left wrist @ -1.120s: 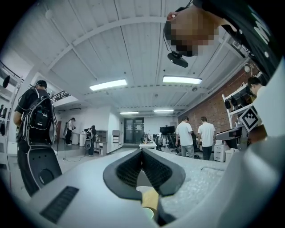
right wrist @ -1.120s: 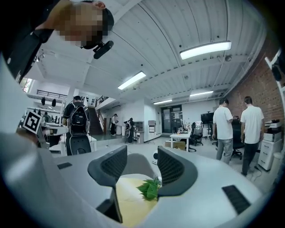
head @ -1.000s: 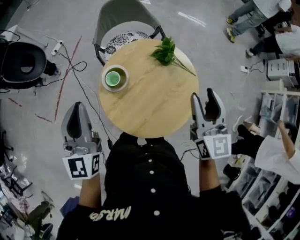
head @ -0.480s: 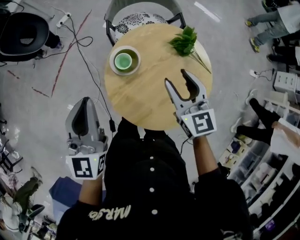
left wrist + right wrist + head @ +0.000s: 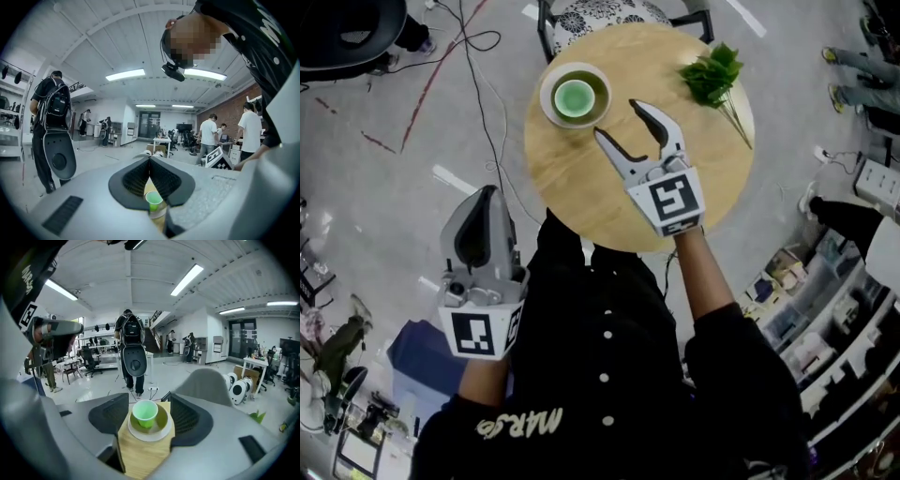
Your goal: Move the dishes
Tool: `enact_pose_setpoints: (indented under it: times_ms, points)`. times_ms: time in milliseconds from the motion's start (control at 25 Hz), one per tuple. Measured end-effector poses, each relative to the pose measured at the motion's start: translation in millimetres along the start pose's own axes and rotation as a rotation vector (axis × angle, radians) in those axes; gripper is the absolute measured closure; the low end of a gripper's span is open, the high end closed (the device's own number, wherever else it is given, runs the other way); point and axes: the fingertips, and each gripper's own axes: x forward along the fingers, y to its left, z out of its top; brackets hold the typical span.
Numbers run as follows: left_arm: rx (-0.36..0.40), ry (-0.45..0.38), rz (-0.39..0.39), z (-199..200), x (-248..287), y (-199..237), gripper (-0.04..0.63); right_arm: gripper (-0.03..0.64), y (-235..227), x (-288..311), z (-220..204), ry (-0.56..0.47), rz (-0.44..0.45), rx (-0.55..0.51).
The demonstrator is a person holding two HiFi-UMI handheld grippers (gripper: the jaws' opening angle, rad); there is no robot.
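A white-rimmed bowl (image 5: pixel 574 96) holding a green cup (image 5: pixel 144 412) sits at the far left of the round wooden table (image 5: pixel 694 178). Over the table my right gripper (image 5: pixel 619 120) stands open, its tips just short of the bowl (image 5: pixel 149 430). In the right gripper view, the cup and bowl lie between and beyond the two dark pads (image 5: pixel 185 417), untouched. My left gripper (image 5: pixel 485 197) is shut and hangs off the table's left side over the floor. Its own view shows the jaws meeting, with the green cup (image 5: pixel 153 200) visible through the slit below.
A leafy green sprig (image 5: pixel 712 75) lies at the table's far right. A grey chair (image 5: pixel 206 380) stands behind the table. Cables (image 5: pixel 478 56) trail across the floor at the left. Shelving (image 5: pixel 825 319) stands at the right. A person with a backpack (image 5: pixel 130 341) stands farther off.
My right gripper has swung from the table's right edge across the top to the bowl, staying open. The left gripper has stayed at my side.
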Motion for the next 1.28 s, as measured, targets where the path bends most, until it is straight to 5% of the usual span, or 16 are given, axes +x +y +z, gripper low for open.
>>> enact_pose_setpoints:
  times_ms: [520,1280]
  points:
    - [-0.058,0.089,0.030,-49,1,23,0.592,0.227,25,103,-53,0.158,0.104,-0.123]
    - [-0.068,0.130,0.021,-60,9,25,0.592,0.255,20,121,-58,0.159,0.086,-0.139]
